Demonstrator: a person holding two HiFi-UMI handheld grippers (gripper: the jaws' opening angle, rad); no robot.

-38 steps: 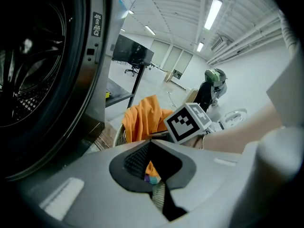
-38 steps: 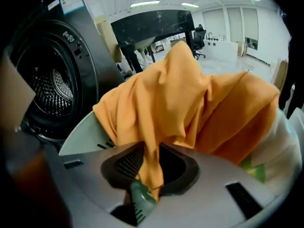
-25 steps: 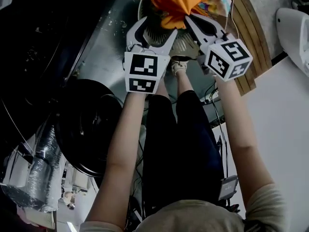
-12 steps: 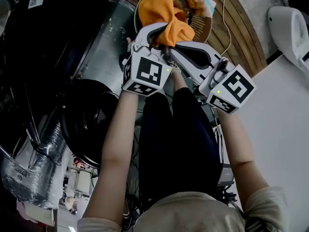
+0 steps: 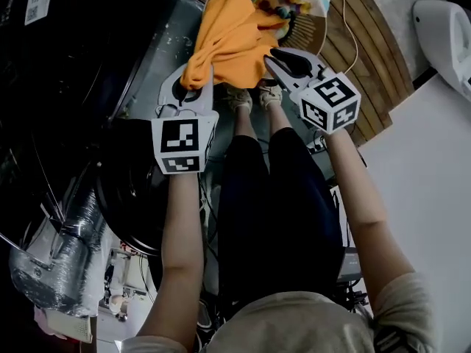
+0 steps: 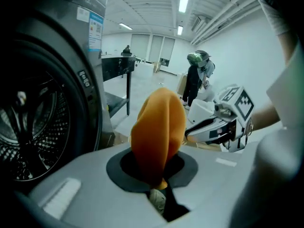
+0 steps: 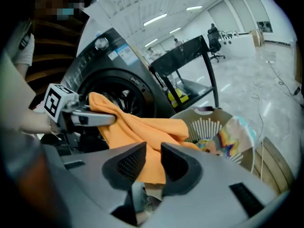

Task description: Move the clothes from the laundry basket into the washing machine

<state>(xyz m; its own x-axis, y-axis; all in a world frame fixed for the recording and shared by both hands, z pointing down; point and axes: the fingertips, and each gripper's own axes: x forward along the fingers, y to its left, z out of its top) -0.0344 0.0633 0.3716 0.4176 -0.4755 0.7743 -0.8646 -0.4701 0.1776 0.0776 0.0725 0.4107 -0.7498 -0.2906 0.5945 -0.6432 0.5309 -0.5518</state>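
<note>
Where orange cloth (image 5: pixel 228 39) drapes, the basket (image 5: pixel 307 34) lies half-hidden.

Orange garment (image 5: pixel 228 43); rainbow-printed cloth (image 7: pixel 232 137) in a beige slatted basket (image 7: pixel 209 127); dark grey washing machine (image 7: pixel 118 51).

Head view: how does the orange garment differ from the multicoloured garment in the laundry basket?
The orange garment is plain; the multicoloured garment is patterned. The orange garment is lifted above the laundry basket and stretched out; the multicoloured garment lies crumpled inside it. Both are soft cloth.
</note>
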